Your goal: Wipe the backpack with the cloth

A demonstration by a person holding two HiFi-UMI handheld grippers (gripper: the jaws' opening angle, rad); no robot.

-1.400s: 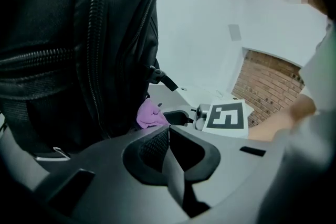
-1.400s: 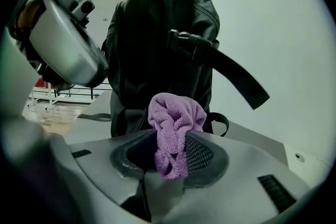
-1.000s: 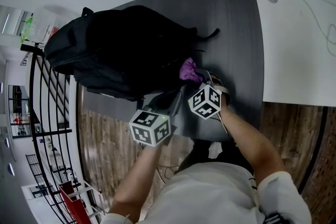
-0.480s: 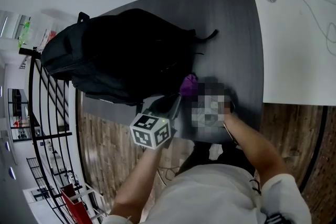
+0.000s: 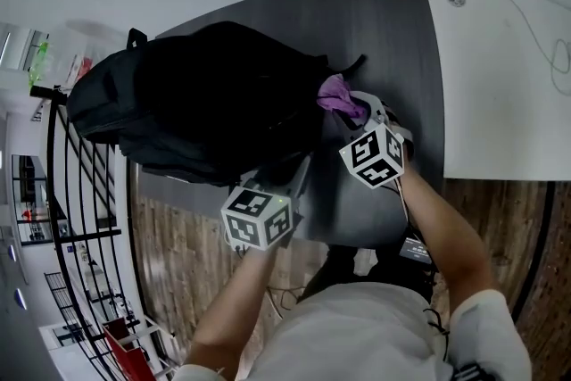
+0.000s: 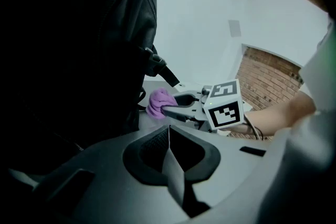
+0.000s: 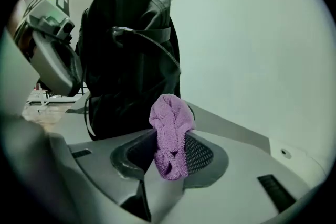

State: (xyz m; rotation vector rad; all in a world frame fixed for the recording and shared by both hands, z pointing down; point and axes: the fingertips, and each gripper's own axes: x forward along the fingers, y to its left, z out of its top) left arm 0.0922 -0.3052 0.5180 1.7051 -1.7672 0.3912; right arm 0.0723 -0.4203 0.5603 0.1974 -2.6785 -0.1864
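A black backpack (image 5: 205, 98) lies on the dark grey table (image 5: 393, 31). My right gripper (image 5: 350, 107) is shut on a bunched purple cloth (image 5: 337, 94) and holds it against the backpack's right end, by a dangling strap. In the right gripper view the cloth (image 7: 170, 134) sticks up from between the jaws of that gripper (image 7: 168, 160), with the backpack (image 7: 131, 60) just behind. My left gripper (image 5: 293, 172) sits at the backpack's near edge. Its jaws (image 6: 169, 131) are shut with nothing between them, the backpack (image 6: 79, 50) fills the left, and the cloth (image 6: 157, 102) shows beyond.
A white counter (image 5: 500, 76) adjoins the table on the right. Black railings (image 5: 80, 192) and wooden floor (image 5: 178, 236) lie to the left and below. The table's near edge is close to the person's body.
The right gripper has carried the purple cloth farther away along the backpack's right end. The left gripper has stayed at the near edge.
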